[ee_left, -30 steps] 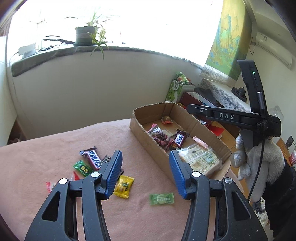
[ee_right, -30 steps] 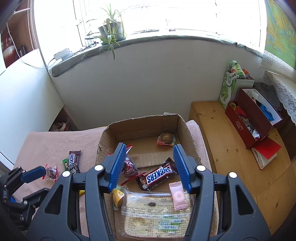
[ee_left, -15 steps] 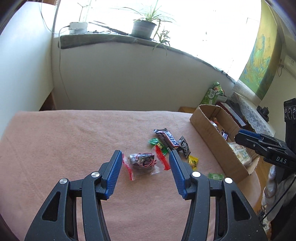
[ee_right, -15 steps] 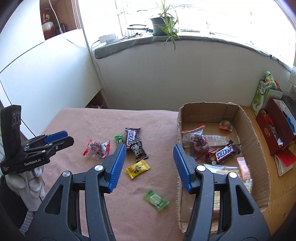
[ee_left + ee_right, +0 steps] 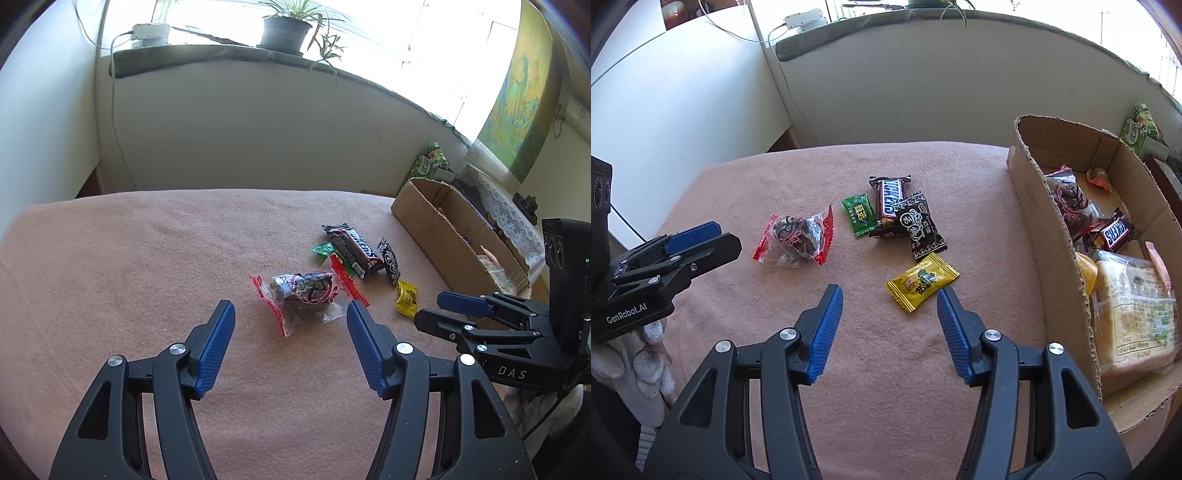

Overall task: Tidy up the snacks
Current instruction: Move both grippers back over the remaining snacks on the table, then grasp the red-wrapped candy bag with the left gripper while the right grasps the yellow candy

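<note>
Left wrist view: low over the pink-covered bench (image 5: pixel 147 258), facing the windowsill, close behind the red-edged snack bag (image 5: pixel 306 291); cardboard box (image 5: pixel 436 229) far right of it. Right wrist view: higher, steeper, nearer the cardboard box (image 5: pixel 1052 229). Shared: snack bag (image 5: pixel 798 236), Snickers bar (image 5: pixel 352 251) (image 5: pixel 888 199), yellow candy (image 5: pixel 406 297) (image 5: pixel 921 280).

A potted plant (image 5: pixel 286 27) stands on the windowsill (image 5: pixel 192 59).

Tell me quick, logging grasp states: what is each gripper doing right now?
Left gripper: open, empty, lined up on the clear red-edged packet of dark candy.
Right gripper: open, empty, above the pink cloth, near the yellow wrapped candy.
</note>
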A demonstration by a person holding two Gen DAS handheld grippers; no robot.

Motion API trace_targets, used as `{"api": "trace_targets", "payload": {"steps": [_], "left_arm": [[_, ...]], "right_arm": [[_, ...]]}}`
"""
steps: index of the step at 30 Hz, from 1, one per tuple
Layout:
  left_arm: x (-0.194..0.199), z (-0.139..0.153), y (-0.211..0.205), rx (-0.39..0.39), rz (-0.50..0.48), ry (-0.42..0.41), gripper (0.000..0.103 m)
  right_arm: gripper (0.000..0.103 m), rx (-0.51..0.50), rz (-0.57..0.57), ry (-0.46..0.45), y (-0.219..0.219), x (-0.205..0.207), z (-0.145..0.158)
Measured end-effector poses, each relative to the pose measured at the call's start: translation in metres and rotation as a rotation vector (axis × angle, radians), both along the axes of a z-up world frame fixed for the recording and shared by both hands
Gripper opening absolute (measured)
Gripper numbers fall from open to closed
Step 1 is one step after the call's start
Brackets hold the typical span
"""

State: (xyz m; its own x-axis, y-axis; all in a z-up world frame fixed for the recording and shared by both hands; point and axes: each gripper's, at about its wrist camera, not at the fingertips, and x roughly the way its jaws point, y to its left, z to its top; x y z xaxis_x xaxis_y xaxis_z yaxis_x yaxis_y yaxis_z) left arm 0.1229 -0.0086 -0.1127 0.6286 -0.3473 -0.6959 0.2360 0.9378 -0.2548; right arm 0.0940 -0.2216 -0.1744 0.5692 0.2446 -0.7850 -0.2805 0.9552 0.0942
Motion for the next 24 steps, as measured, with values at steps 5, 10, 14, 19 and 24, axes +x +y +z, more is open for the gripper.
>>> {"api": "trace_targets", "payload": {"steps": [5, 10, 14, 19, 24], "left_arm": [[0.014, -0.002, -0.010, 0.023, -0.044, -0.009, 0.063], [0.039, -0.002, -0.005, -0.006, -0.042, 0.008, 0.063], [0.055, -0.009, -0.007, -0.024, -0.093, 0.058, 0.063], [0.058, -0.021, -0.007, -0.039, -0.138, 0.108, 0.062], [0.041, -0.020, -0.010, 0.008, -0.165, 0.085, 0.060]], "right_arm": [[0.056, -0.036, -0.033, 0.017, 0.002, 0.004, -0.011], [0.056, -0.044, -0.059, 0.038, 0.002, 0.013, -0.017], [0.056, -0.059, -0.062, 0.051, 0.007, 0.019, -0.023], [0.056, -0.053, -0.075, 0.053, 0.006, 0.022, -0.028], [0.056, -0.059, -0.072, 0.045, 0.007, 0.025, -0.029]]}}
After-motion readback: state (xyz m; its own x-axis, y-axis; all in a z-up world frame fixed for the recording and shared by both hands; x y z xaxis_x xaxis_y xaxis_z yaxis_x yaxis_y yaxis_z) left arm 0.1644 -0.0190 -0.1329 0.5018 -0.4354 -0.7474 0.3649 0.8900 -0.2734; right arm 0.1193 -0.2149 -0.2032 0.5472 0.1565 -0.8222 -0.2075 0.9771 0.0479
